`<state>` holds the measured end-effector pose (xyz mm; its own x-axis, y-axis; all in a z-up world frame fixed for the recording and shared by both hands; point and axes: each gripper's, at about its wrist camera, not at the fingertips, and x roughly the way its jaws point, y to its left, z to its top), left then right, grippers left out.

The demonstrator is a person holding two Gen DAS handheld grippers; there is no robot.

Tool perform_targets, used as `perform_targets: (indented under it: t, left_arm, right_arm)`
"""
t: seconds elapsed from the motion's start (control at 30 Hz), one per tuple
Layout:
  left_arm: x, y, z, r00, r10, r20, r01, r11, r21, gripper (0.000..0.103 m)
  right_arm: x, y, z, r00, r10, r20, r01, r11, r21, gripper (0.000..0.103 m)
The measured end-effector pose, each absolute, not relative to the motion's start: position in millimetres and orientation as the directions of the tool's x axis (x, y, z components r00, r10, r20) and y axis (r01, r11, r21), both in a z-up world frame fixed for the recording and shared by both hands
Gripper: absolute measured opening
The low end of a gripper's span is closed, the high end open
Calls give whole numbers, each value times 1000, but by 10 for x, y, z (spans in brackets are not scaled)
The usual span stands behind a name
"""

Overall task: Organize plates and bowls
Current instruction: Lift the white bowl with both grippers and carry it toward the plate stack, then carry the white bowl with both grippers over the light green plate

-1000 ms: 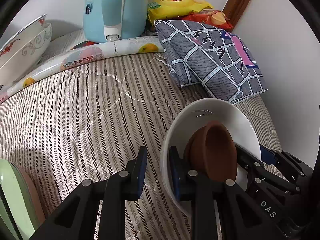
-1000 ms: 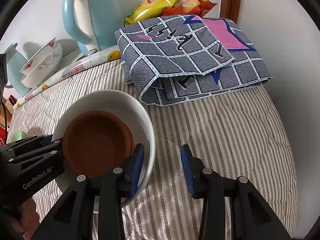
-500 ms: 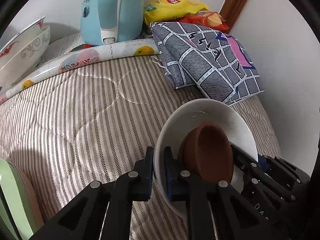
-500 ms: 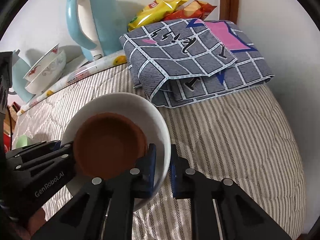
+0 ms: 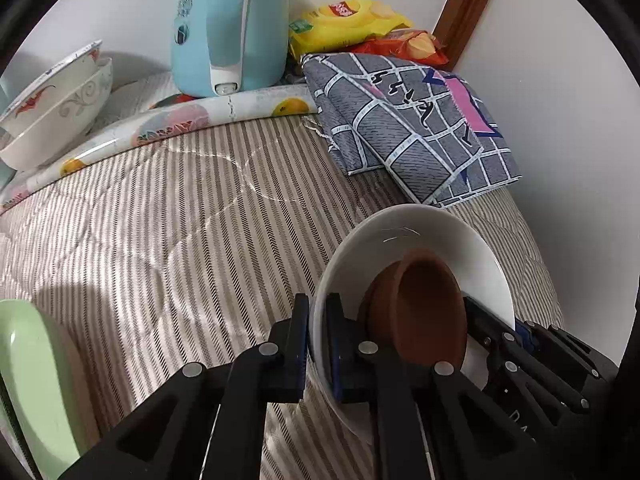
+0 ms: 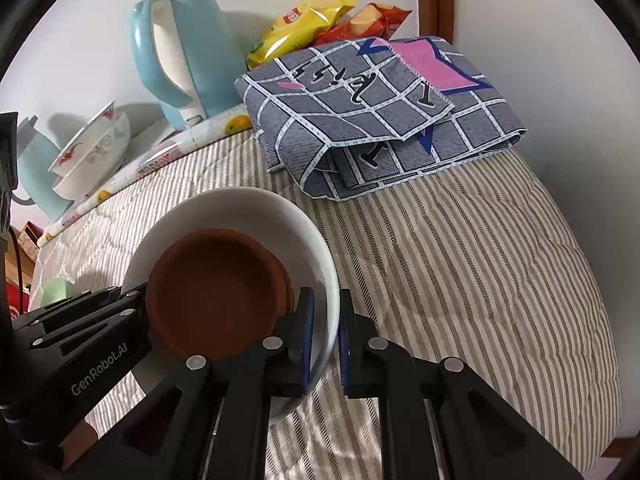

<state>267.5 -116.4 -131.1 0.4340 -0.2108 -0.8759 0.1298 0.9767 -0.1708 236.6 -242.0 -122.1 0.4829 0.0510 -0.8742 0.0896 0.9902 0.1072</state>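
both tongs, left tongs [image 5: 317,344] and right tongs [image 6: 324,336], pinch opposite rims of the white bowl [image 6: 304,236], lower centre, likely steadying the brown bowl [image 6: 216,292] nested inside.

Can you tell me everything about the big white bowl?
The white bowl is round, smooth and glossy, like ceramic. It is held tilted above the striped bed cover. The left tongs and right tongs each pinch its rim on opposite sides. A smaller brown bowl sits inside it.
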Motion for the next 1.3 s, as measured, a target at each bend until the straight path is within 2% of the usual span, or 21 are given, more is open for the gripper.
perform_targets:
  t: [0.6,1.3]
  left_arm:
    - [2101,-914,-800,509,-210,-835,126,977,-169,8]
    - [1804,-595,-701,518,-214,-828,138,976,-165,8]
  right_arm:
    - [1813,-2163,-703,550,46,-834,73,992,103,9]
    - [1508,-1872,-623,567,51,-822,97,987,128,9]
